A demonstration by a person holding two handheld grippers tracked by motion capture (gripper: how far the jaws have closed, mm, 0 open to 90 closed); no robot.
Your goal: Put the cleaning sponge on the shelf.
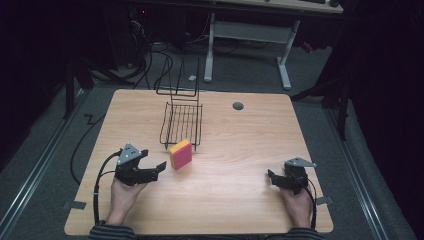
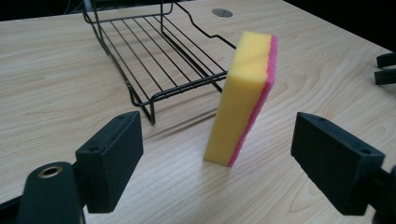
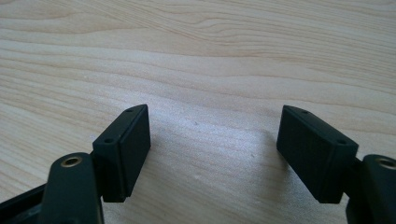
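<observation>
Sponge: we see the sponge standing on edge on the table, yellow body with a pink layer on one side; it sits left of the table's middle, just beside the near end of the wire rack; whether the two touch we cannot tell; in the left gripper view the sponge stands upright, a little beyond the jaws and between their lines.

Left gripper: we find the left gripper near the left of the table, held in the person's left hand; its jaws are spread wide and point right at the sponge, close to it but clasping nothing.

Right gripper: we find the right gripper near the right edge, well apart from the sponge; its jaws stand spread over bare wood, nothing between them.

Wire rack: black, with a raised far frame; it lies farther off than the sponge, left of the table's centre.

Grommet: a small round grommet sits far, right of the rack.
</observation>
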